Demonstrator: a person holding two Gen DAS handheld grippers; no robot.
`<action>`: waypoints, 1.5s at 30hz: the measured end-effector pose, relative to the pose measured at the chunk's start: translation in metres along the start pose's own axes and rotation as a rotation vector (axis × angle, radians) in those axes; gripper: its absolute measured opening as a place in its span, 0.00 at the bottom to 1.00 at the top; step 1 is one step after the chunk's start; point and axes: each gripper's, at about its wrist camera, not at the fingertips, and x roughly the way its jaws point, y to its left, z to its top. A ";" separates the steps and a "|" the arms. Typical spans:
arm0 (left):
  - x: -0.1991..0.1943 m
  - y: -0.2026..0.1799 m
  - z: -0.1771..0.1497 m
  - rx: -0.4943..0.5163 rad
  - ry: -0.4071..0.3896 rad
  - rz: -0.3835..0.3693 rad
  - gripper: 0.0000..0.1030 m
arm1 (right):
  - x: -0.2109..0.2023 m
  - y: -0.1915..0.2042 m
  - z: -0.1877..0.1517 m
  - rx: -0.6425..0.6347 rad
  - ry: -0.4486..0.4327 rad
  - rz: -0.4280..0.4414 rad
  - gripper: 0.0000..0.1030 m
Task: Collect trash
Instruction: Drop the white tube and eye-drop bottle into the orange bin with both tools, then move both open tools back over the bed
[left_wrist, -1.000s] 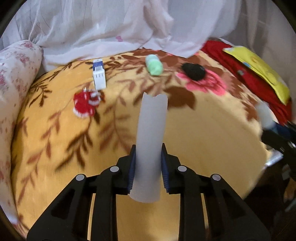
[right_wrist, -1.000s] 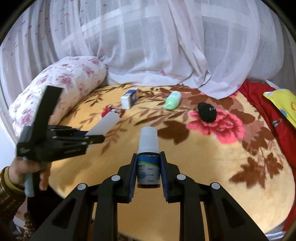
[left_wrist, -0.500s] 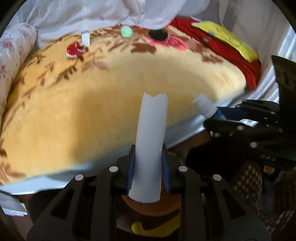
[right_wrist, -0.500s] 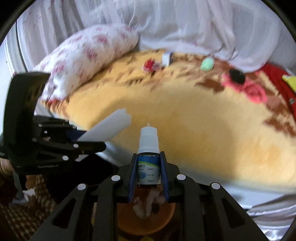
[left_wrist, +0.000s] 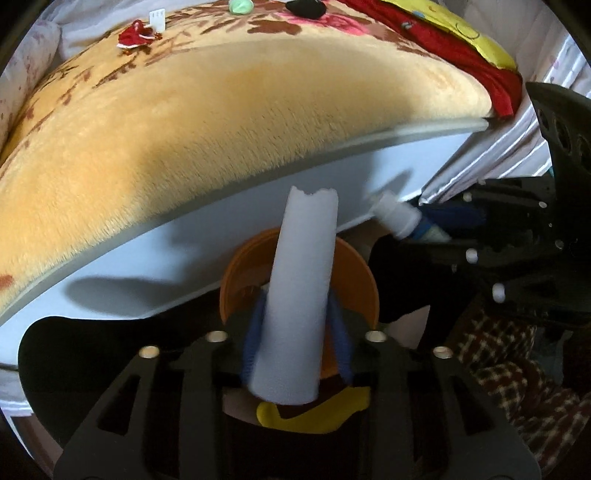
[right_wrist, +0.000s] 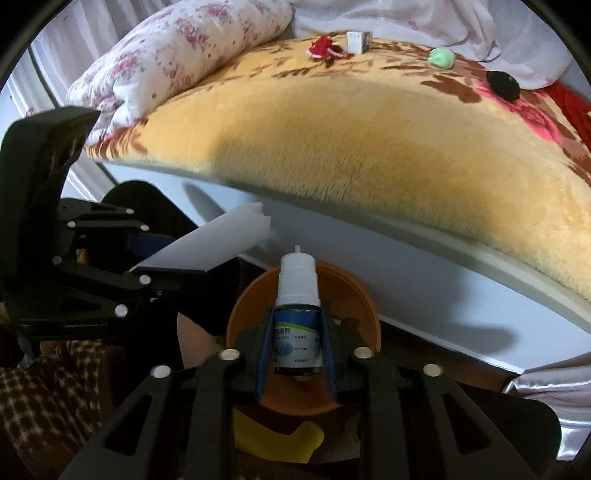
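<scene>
My left gripper (left_wrist: 295, 341) is shut on a white foam tube (left_wrist: 301, 288) and holds it above an orange bin (left_wrist: 236, 275) on the floor beside the bed. My right gripper (right_wrist: 297, 345) is shut on a small dropper bottle (right_wrist: 297, 314) with a white cap and blue label, also over the orange bin (right_wrist: 347, 291). The right gripper and bottle (left_wrist: 397, 221) show at the right in the left wrist view. The left gripper and tube (right_wrist: 207, 245) show at the left in the right wrist view.
On the yellow floral blanket (right_wrist: 332, 140) lie a red scrap (right_wrist: 321, 48), a white box (right_wrist: 356, 40), a green lump (right_wrist: 441, 57) and a black lump (right_wrist: 502, 85). A floral pillow (right_wrist: 177, 59) lies left. A yellow object (left_wrist: 314, 413) sits under the bin.
Both grippers have pulled back from over the bed and dropped down beside it, carrying the tube and the bottle to above the orange bin.
</scene>
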 end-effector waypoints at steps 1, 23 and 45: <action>0.000 -0.001 -0.001 0.001 -0.001 0.010 0.50 | -0.002 -0.001 0.000 0.008 -0.009 0.000 0.58; -0.065 0.070 0.076 -0.125 -0.251 0.164 0.61 | -0.041 -0.028 0.039 0.038 -0.198 -0.049 0.64; 0.033 0.228 0.300 -0.386 -0.288 0.410 0.73 | -0.022 -0.069 0.088 0.064 -0.220 -0.077 0.64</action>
